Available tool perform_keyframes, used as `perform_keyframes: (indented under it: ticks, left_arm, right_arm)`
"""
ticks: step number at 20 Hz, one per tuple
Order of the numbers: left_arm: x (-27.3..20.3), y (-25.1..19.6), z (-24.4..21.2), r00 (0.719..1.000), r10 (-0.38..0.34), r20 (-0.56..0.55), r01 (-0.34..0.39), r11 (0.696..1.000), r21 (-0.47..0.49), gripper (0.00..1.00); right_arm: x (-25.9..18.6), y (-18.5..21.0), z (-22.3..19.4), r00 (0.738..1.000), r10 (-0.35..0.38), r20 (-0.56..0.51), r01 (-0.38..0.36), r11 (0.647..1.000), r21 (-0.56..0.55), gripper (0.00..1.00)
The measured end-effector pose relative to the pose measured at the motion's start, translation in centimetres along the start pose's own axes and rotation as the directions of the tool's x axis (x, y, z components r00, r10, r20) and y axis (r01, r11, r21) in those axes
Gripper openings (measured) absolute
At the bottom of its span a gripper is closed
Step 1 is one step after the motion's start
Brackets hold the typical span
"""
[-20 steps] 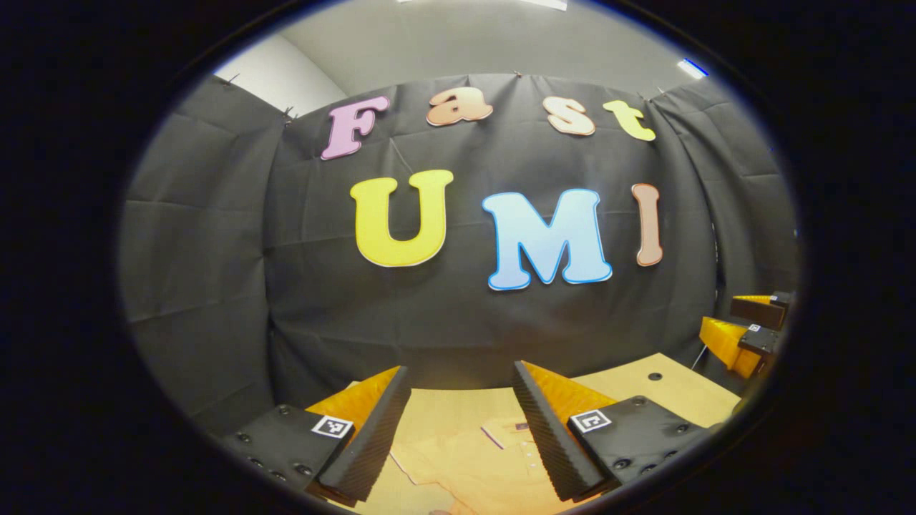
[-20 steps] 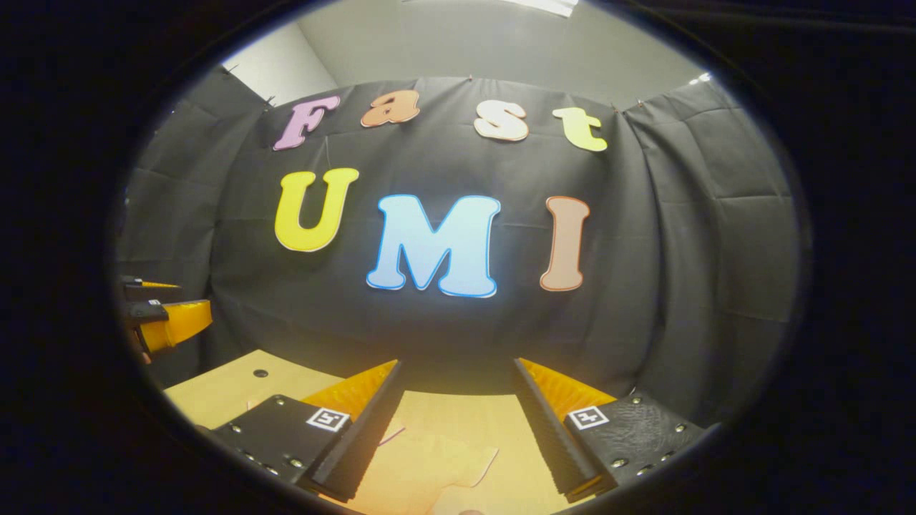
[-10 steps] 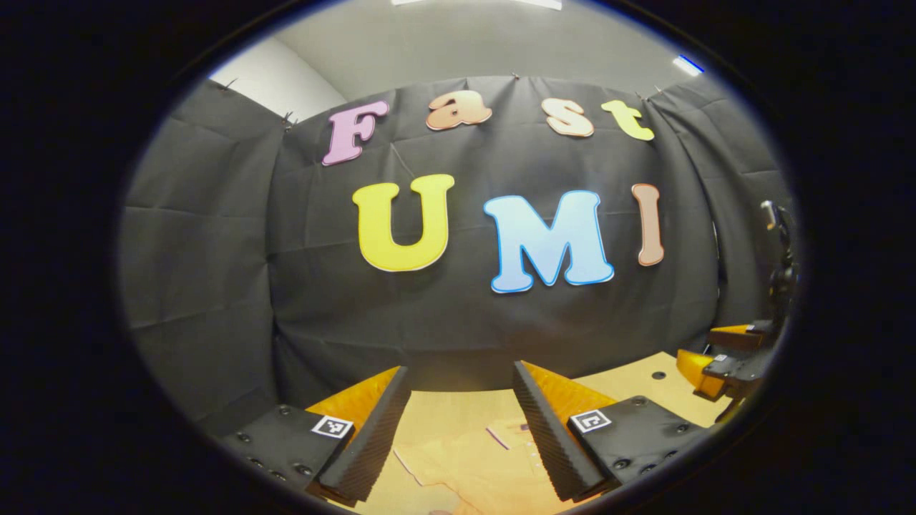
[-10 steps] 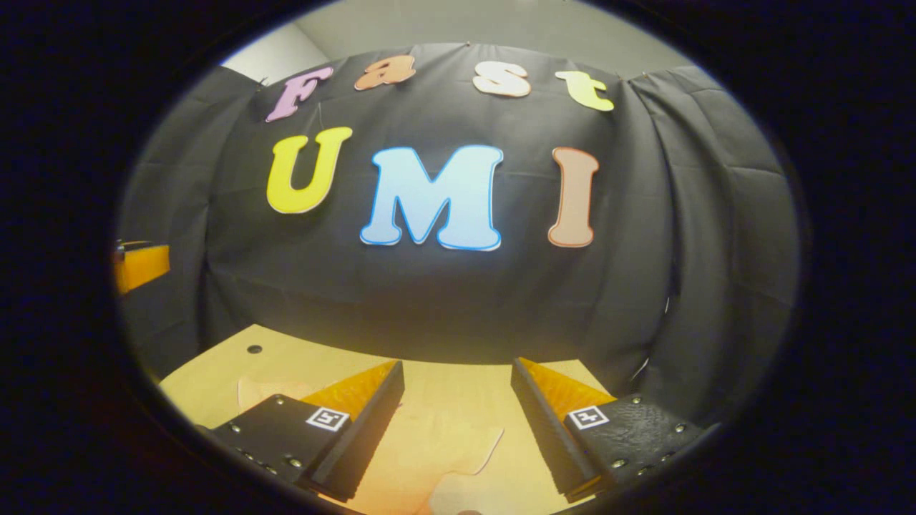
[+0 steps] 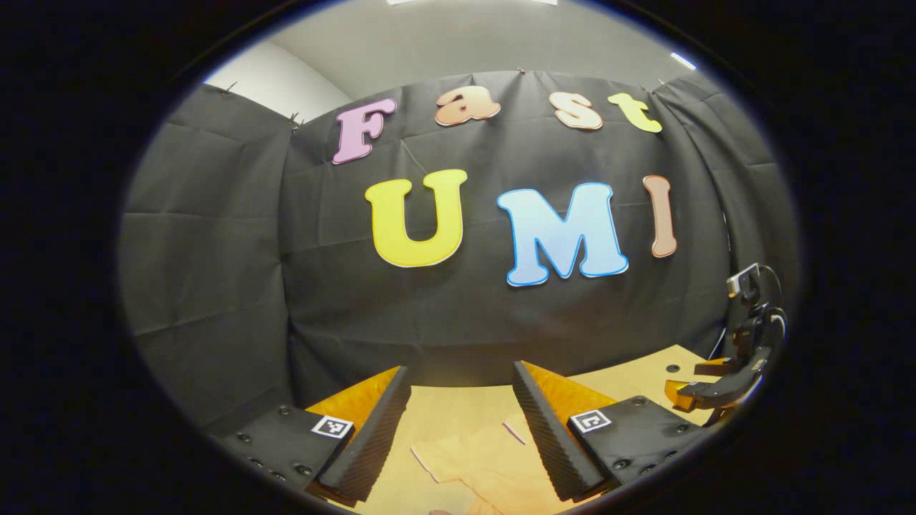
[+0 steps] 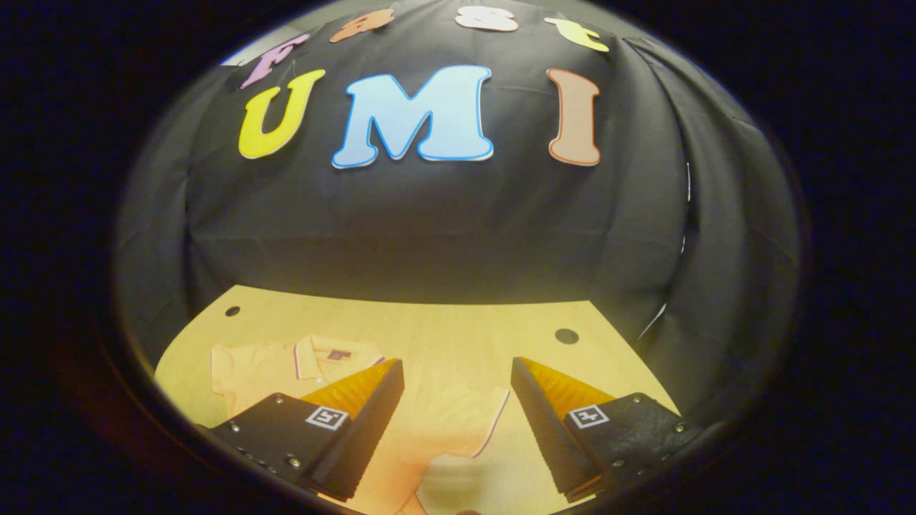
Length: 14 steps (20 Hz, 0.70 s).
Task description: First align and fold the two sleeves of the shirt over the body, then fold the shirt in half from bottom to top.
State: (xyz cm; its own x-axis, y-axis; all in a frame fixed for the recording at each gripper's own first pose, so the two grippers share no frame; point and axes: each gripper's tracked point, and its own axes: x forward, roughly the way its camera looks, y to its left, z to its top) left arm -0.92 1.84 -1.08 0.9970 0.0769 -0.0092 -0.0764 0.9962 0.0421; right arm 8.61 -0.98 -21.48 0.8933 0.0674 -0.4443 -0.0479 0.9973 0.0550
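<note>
**Both tools open, sleeves not yet folded**

Shirt [image 6: 429, 422] lies flat on the counter [image 6: 444, 329], collar [image 6: 336, 352] away from the holder. Right tool [image 6: 456, 415] hovers wide open over the right sleeve [image 6: 476, 422], holding nothing. Left tool [image 5: 461, 422] also wide open, empty, above the shirt's other side. Likely next: drop onto the sleeve cuff, pinch one layer at the hem, carry it inward flat across the body, edges aligned.

wall [image 5: 215, 286]: black cloth | table [image 6: 429, 322]: light wood | ceiling [image 5: 458, 36]: grey
</note>
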Motion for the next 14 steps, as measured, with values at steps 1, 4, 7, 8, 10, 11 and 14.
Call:
perform_keyframes:
  ticks: [1,4,7,8,10,11,14]
  left_arm:
    - [0.1,0.2,-0.1,1.0,0.009,-0.004,-0.009,1.0,0.003,0.98]
    - [0.1,0.8,-0.5,1.0,0.027,-0.017,-0.027,1.0,0.009,0.94]
    - [0.2,1.3,-0.7,0.999,0.044,-0.027,-0.043,0.999,0.014,0.92]
    - [0.3,1.4,-0.9,0.998,0.047,-0.031,-0.047,0.999,0.016,0.94]
    - [0.4,1.5,-1.0,0.998,0.054,-0.038,-0.053,0.998,0.02,0.96]
    - [0.5,1.5,-1.0,0.998,0.056,-0.04,-0.055,0.998,0.021,0.98]
    - [0.8,1.5,-1.2,0.997,0.062,-0.049,-0.061,0.998,0.023,0.98]
  right_arm:
    - [0.7,0.0,-1.0,1.0,-0.001,-0.028,0.001,1.0,0.003,0.96]
    - [2.8,-0.6,-4.4,0.993,0.0,-0.118,0.001,1.0,0.008,0.96]
    - [4.6,-1.0,-7.8,0.978,-0.002,-0.208,0.009,0.999,0.032,0.96]
    - [5.1,-1.1,-8.9,0.972,-0.007,-0.236,0.017,0.999,0.04,0.96]
    - [6.0,-1.3,-10.6,0.96,-0.011,-0.281,0.03,0.997,0.065,0.96]
    - [6.4,-1.3,-11.6,0.953,-0.011,-0.304,0.036,0.996,0.076,0.96]
    - [7.1,-1.5,-13.6,0.933,-0.022,-0.358,0.054,0.995,0.08,0.96]
